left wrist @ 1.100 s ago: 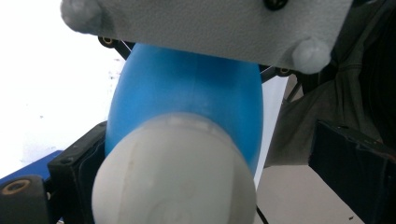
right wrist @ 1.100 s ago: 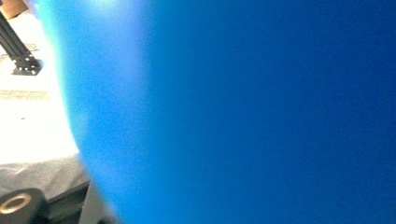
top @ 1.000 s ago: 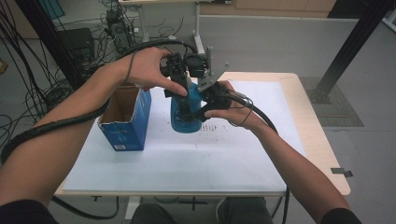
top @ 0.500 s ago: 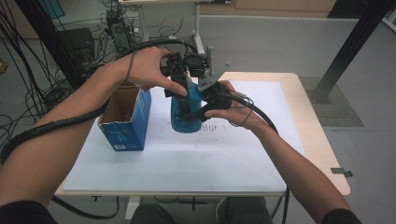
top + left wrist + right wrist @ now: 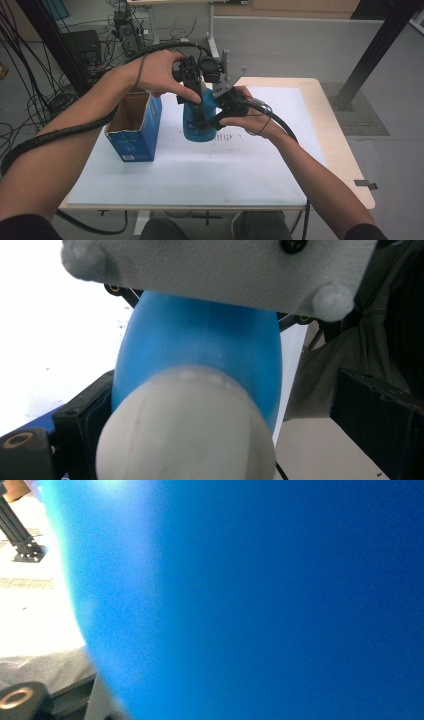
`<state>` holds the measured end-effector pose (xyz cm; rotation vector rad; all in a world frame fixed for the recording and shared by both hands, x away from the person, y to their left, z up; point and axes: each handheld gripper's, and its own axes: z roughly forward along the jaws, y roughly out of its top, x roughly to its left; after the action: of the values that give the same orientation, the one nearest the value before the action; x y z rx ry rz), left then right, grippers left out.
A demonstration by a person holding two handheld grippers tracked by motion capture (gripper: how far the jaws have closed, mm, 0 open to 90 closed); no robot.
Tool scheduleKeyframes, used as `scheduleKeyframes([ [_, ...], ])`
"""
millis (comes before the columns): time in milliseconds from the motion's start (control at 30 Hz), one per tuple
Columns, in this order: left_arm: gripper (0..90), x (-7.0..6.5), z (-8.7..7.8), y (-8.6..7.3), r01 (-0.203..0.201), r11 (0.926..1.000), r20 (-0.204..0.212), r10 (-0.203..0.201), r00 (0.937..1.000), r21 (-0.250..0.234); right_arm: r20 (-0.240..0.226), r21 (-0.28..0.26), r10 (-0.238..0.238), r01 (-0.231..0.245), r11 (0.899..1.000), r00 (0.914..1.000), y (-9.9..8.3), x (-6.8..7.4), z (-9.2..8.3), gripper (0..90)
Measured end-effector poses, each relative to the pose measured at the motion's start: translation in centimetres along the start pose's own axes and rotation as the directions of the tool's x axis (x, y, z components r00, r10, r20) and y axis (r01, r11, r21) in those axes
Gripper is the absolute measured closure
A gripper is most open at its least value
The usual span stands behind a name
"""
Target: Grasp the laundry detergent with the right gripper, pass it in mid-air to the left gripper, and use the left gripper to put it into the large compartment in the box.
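Blue bottle (image 5: 199, 122) stands upright on the white sheet (image 5: 190, 170) covering the table (image 5: 345, 150), roughly mid-table, a bit toward the far side. Both grippers are on it.

Right gripper (image 5: 212, 117): comes in from the right, jaws clamped on the bottle's body, low-mid height. Jaws about as narrow as they go here, so it's a firm grip on the bottle. Right hand (image 5: 250, 117) wraps the gripper body, cable trailing off toward the near right. In the right gripper view the bottle wall (image 5: 260, 600) sits right up against the lens, blurry blue, w/ a bit of white sheet at left.

Left gripper (image 5: 192, 87): comes in from above/left, over the bottle's top. Left hand (image 5: 160, 72) holds it, thick cable running back along the forearm. In the left gripper view the white cap (image 5: 185, 430) is close up btwn the black jaws, blue shoulder (image 5: 200, 350) beyond it, and the right gripper's grey plate (image 5: 220, 270) above that. Jaws flank the cap, but can't tell whether the pads actually press on it; too close and blurred.

Blue carton (image 5: 136, 130), top open, stands just left of the bottle, not touching it.

Past the far edge: floor w/ cable clutter at left, black frame post at far right.
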<state>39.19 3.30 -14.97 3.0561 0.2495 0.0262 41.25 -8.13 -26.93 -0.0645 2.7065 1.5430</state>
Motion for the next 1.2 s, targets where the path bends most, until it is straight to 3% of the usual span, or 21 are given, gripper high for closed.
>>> scheduleKeyframes([
  [333, 10.4, 0.06, -0.14, -0.04, -0.004, 0.9999, -0.005, 0.004, 1.0000, -0.011, 0.002, 0.002, -0.003, 0.003, 1.000, 1.0000, 0.01, 0.03, -0.16, 43.8],
  [733, 22.4, 0.29, -0.43, -0.36, 0.005, 0.9996, -0.024, -0.006, 0.9997, -0.027, 0.003, 0.003, -0.014, 0.014, 1.000, 0.9999, 0.13, 0.19, 0.02, 43.8],
  [1200, 35.2, 0.32, -0.37, -0.17, -0.012, 0.9999, -0.022, 0.012, 0.9997, -0.003, 0.003, 0.007, -0.039, 0.039, 0.999, 0.9993, 0.49, 0.62, -0.04, 43.8],
])
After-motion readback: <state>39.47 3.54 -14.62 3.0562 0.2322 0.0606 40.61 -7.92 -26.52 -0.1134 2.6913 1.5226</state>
